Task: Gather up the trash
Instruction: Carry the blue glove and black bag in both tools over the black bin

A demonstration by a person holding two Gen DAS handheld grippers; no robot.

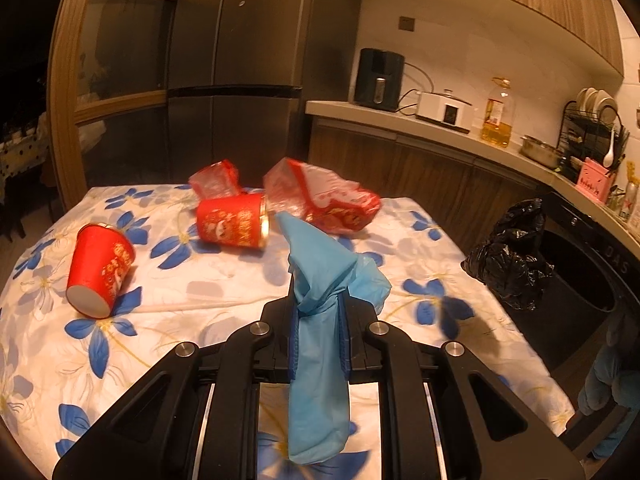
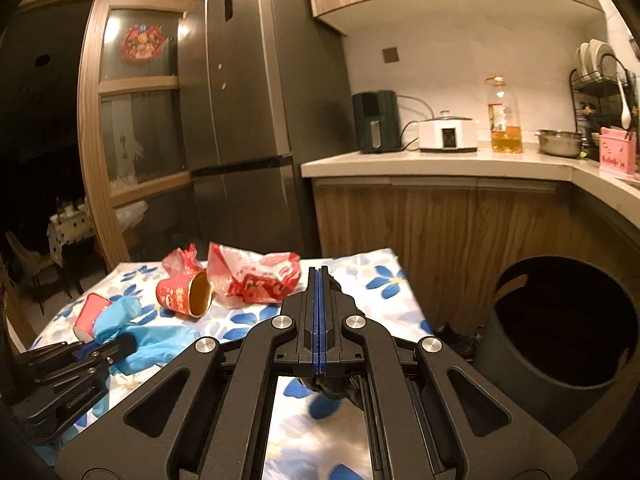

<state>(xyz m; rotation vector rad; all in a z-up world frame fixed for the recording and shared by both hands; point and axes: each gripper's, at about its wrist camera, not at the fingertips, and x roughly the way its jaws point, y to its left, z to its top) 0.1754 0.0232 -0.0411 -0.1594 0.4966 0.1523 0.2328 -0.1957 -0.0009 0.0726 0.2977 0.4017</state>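
My left gripper is shut on a blue disposable glove and holds it above the flowered tablecloth; it also shows in the right wrist view. My right gripper is shut on a black trash bag, which hangs off the table's right side and shows under the fingers. On the table lie two red paper cups, one at the left and one in the middle, and crumpled red and clear wrappers.
A dark round bin stands on the floor right of the table. Behind are a grey fridge and a counter with an air fryer, a white cooker, an oil bottle and a dish rack.
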